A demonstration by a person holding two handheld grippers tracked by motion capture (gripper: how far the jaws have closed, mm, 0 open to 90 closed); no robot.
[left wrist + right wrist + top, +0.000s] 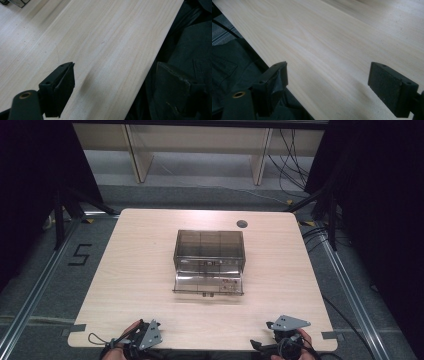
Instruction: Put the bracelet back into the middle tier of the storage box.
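Smoky drawer box (209, 251) mid-table, long axis left-right, drawer (208, 284) facing person.

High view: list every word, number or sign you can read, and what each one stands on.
"5": black tape mark on the grey floor left of the table.
Small labels on the clear drawer box: too small and blurred to read.
Nothing else is legible.

Smoky plastic organizer (209, 251) on table (135, 270)
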